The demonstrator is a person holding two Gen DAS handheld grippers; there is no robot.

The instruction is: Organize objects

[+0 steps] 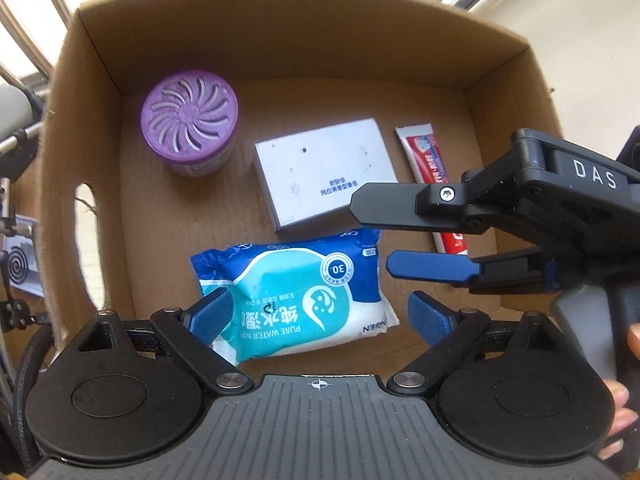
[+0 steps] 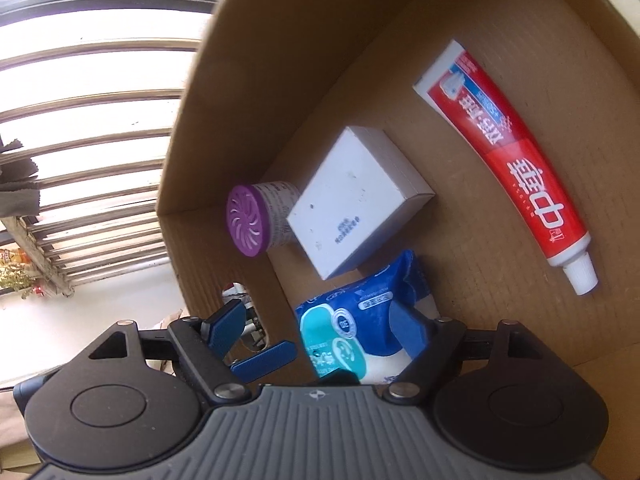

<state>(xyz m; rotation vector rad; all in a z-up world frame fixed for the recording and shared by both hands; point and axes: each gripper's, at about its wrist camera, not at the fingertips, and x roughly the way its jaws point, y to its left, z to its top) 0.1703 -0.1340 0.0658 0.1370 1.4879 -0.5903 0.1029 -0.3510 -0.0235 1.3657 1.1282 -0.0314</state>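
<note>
i see an open brown corrugated cardboard box (image 1: 496, 68), floor bare kraft, with an oval hand-hole cut in its left wall. behind it bright window bars (image 2: 92, 112) and a pale wall – daylight washes out the upper left of the right wrist view.

four things lie on the box floor. a purple round air-freshener tub with a swirl-vent lid (image 1: 189, 122) stands upright toward the far left corner. a flat white carton with small printed text (image 1: 320, 176) lies just beside it, mid-floor. a red and white toothpaste tube with a white cap (image 2: 516, 156) lies flat along the right side, apart from the carton. a blue and teal soft pack of wet wipes (image 1: 296, 300) lies nearest me, its upper edge close to the carton – whether they touch i cannot tell.

my left gripper (image 1: 320, 316) hangs above the wipes, blue pads wide apart, nothing clamped; the pack shows between them. my right gripper (image 1: 384, 236) reaches in from the right, crossing over the toothpaste tube's lower end and hiding part of it; its jaws are parting, nothing between them. a person's fingers show at the right edge on its handle.
</note>
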